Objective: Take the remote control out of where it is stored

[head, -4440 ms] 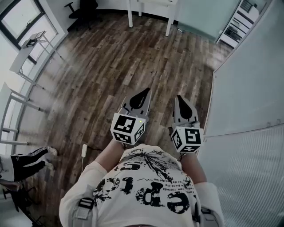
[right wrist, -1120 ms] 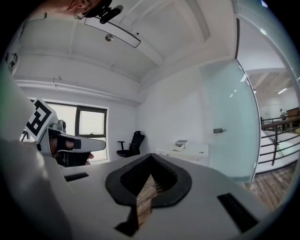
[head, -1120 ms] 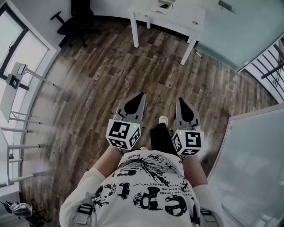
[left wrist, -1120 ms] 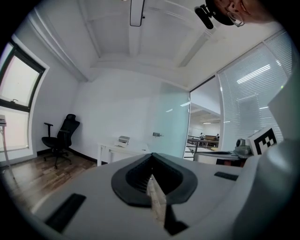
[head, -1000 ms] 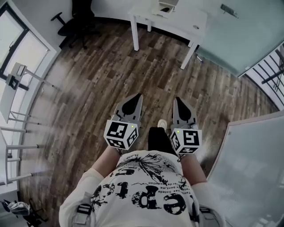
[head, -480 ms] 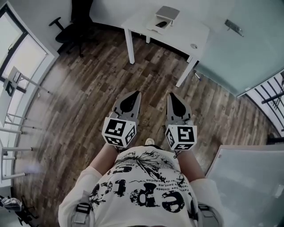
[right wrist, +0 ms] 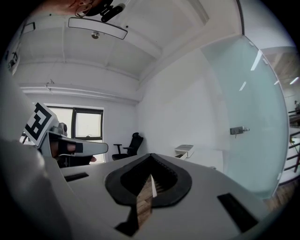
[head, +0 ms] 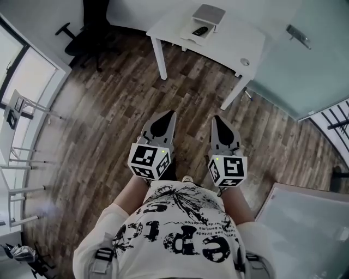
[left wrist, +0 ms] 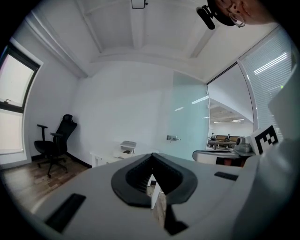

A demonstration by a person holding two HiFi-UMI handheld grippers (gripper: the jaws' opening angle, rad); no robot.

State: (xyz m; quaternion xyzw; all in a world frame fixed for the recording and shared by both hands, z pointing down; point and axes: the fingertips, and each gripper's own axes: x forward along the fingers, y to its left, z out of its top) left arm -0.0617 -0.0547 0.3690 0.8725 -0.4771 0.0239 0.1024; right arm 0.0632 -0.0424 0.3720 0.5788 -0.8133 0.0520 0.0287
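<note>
Both claws clenched on nothing, with the remote control (head: pixel 199 31) far off on the white table (head: pixel 229 41).

Head view: at the top centre, the small dark oblong remote lies on the smooth tabletop just in front of a flat grey box (head: pixel 209 13). A black wheeled office chair (head: pixel 82 30) stands at the upper left on the streaky wood-plank floor (head: pixel 109 109). At mid-frame the left gripper (head: pixel 170 113) and right gripper (head: pixel 217 117) taper to grey points above a printed white T-shirt (head: pixel 174 234).
Left gripper view: low in the centre, the ribbed dark pads meet at the tip with nothing between them.
Right gripper view: the matte pads are likewise pressed together and empty, and a frosted glass wall (right wrist: pixel 253 117) fills the right of the frame.
</note>
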